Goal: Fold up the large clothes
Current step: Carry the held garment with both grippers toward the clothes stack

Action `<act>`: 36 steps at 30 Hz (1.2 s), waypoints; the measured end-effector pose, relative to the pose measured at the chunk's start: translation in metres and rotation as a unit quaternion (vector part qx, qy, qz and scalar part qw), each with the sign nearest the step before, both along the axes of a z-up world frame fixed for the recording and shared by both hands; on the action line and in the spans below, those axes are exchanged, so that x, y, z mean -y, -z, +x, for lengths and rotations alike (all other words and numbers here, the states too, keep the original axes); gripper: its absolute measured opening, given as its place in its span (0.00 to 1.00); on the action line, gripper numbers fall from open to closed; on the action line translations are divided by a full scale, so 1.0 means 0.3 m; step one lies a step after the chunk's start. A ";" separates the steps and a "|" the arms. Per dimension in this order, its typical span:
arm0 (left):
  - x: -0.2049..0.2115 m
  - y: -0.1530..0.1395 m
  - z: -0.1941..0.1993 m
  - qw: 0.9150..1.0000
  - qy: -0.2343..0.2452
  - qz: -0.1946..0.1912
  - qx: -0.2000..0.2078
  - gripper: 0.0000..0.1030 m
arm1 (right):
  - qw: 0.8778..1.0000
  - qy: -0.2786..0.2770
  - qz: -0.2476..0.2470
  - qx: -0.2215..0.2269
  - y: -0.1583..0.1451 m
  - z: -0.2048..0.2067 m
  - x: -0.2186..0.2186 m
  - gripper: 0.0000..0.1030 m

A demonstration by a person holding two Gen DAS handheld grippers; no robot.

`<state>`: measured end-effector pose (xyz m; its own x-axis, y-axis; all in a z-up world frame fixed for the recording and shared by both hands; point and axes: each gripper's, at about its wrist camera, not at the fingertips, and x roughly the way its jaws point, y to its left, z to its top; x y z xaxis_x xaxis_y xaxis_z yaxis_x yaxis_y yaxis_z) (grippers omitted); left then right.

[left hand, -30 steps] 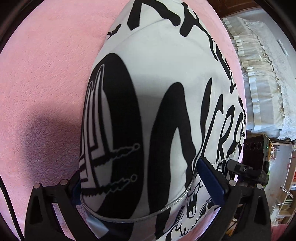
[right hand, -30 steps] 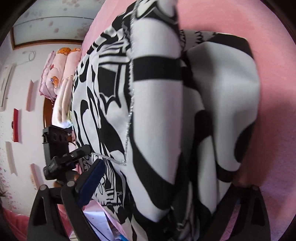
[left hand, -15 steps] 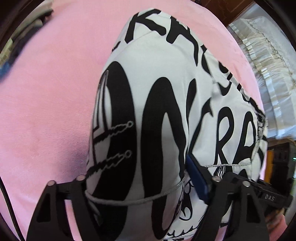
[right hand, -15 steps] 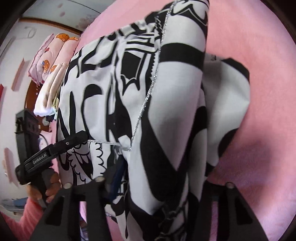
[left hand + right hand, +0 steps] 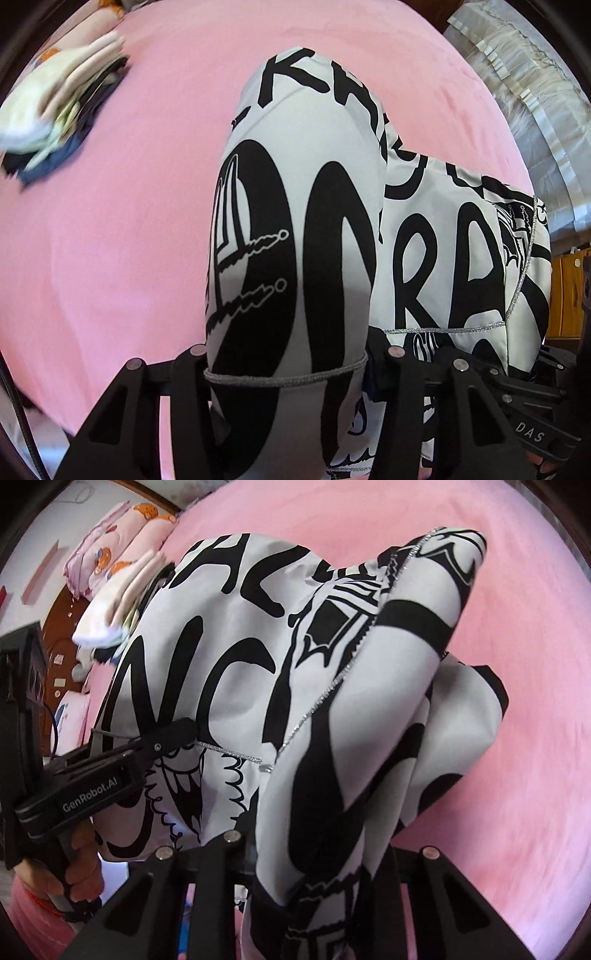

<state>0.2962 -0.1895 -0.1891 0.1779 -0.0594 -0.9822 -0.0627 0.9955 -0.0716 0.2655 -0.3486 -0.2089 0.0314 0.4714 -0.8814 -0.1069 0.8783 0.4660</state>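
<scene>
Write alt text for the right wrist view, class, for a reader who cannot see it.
The right gripper, jaws closing, has a bunched black-and-white printed garment between its fingers, hanging over a pink bed cover. At left, the left gripper meets the same garment's silver-trimmed edge; folded clothes lie beyond.

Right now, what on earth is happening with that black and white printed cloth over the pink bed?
A person is folding a large white garment with bold black lettering over a pink bedspread, using two hand-held black grippers. The left gripper has a bunched edge between its jaws, which are closing. The right gripper likewise has a hanging fold between its closing jaws. A blurred stack of folded clothes lies farther off on the bedspread.
</scene>
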 end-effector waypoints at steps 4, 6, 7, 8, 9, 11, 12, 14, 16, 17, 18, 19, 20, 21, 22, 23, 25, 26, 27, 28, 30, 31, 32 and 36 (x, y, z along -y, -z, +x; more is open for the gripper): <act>-0.054 -0.049 -0.162 0.999 -0.031 -0.004 -0.032 0.48 | 0.999 -0.033 -0.004 -0.035 -0.045 -0.126 -0.077 0.24; -0.093 -0.077 -0.227 0.998 -0.046 -0.010 -0.045 0.48 | 0.998 -0.058 -0.007 -0.040 -0.071 -0.178 -0.119 0.24; -0.125 -0.094 -0.265 0.997 -0.055 -0.016 -0.052 0.48 | 0.996 -0.075 -0.006 -0.044 -0.094 -0.211 -0.159 0.24; -0.166 -0.105 -0.305 0.996 -0.063 -0.023 -0.057 0.48 | 0.995 -0.082 -0.005 -0.049 -0.113 -0.221 -0.192 0.24; -0.206 -0.116 -0.342 0.995 -0.070 -0.030 -0.060 0.48 | 0.994 -0.093 -0.002 -0.053 -0.136 -0.245 -0.231 0.24; -0.281 -0.158 -0.400 0.994 -0.081 -0.042 -0.063 0.48 | 0.993 -0.107 0.002 -0.055 -0.170 -0.280 -0.296 0.24; -0.314 -0.177 -0.418 0.994 -0.086 -0.042 -0.062 0.48 | 0.992 -0.112 0.005 -0.055 -0.176 -0.305 -0.296 0.24; -0.384 -0.219 -0.455 0.993 -0.092 -0.039 -0.056 0.48 | 0.990 -0.132 0.010 -0.043 -0.223 -0.346 -0.401 0.23; -0.462 -0.276 -0.490 0.994 -0.097 -0.031 -0.046 0.48 | 0.990 -0.139 0.014 -0.032 -0.261 -0.378 -0.484 0.23; -0.475 -0.295 -0.502 0.994 -0.096 -0.027 -0.041 0.48 | 0.990 -0.138 0.016 -0.029 -0.273 -0.393 -0.511 0.23; -0.486 -0.307 -0.526 0.995 -0.094 -0.023 -0.035 0.48 | 0.990 -0.135 0.020 -0.022 -0.298 -0.408 -0.578 0.23; -0.507 -0.323 -0.577 0.995 -0.090 -0.020 -0.028 0.48 | 0.991 -0.132 0.022 -0.015 -0.316 -0.417 -0.624 0.23; -0.525 -0.334 -0.600 0.996 -0.085 -0.017 -0.021 0.48 | 0.991 -0.128 0.024 -0.008 -0.332 -0.437 -0.659 0.23; -0.538 -0.344 -0.617 0.997 -0.077 -0.016 -0.013 0.48 | 0.992 -0.123 0.024 -0.001 -0.348 -0.450 -0.678 0.23; -0.547 -0.345 -0.624 0.997 -0.071 -0.016 -0.008 0.48 | 0.993 -0.118 0.023 0.004 -0.362 -0.459 -0.709 0.23; -0.555 -0.347 -0.643 0.998 -0.064 -0.017 -0.003 0.48 | 0.994 -0.111 0.022 0.010 -0.380 -0.465 -0.755 0.23; -0.570 -0.346 -0.660 0.999 -0.049 -0.019 0.008 0.48 | 0.996 -0.086 0.020 0.022 -0.430 -0.469 -0.882 0.23; -0.574 -0.345 -0.667 0.999 -0.042 -0.019 0.014 0.48 | 0.996 -0.078 0.021 0.029 -0.451 -0.473 -0.930 0.23; -0.596 -0.350 -0.663 0.999 -0.033 -0.017 0.023 0.48 | 0.997 -0.071 0.022 0.038 -0.469 -0.469 -0.968 0.23; -0.605 -0.357 -0.657 0.999 -0.024 -0.013 0.033 0.48 | 0.997 -0.064 0.023 0.047 -0.488 -0.462 -1.014 0.23; -0.603 -0.347 -0.646 0.999 -0.015 -0.006 0.047 0.48 | 0.996 -0.050 0.028 0.063 -0.523 -0.439 -1.108 0.23; -0.592 -0.350 -0.628 0.999 -0.013 -0.002 0.053 0.48 | 0.996 -0.045 0.031 0.070 -0.541 -0.422 -1.146 0.24; -0.576 -0.340 -0.611 0.998 -0.011 0.000 0.056 0.48 | 0.996 -0.042 0.033 0.073 -0.552 -0.408 -1.172 0.24; -0.488 -0.318 -0.494 0.997 -0.009 0.008 0.082 0.48 | 0.993 -0.040 0.040 0.099 -0.627 -0.290 -1.289 0.24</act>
<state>0.1479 -0.0430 -0.0936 0.3364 -0.0390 -0.9409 -0.0699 0.9954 -0.0663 0.1785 0.0381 -0.0209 0.1612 0.5474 -0.8212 -0.2710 0.8247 0.4965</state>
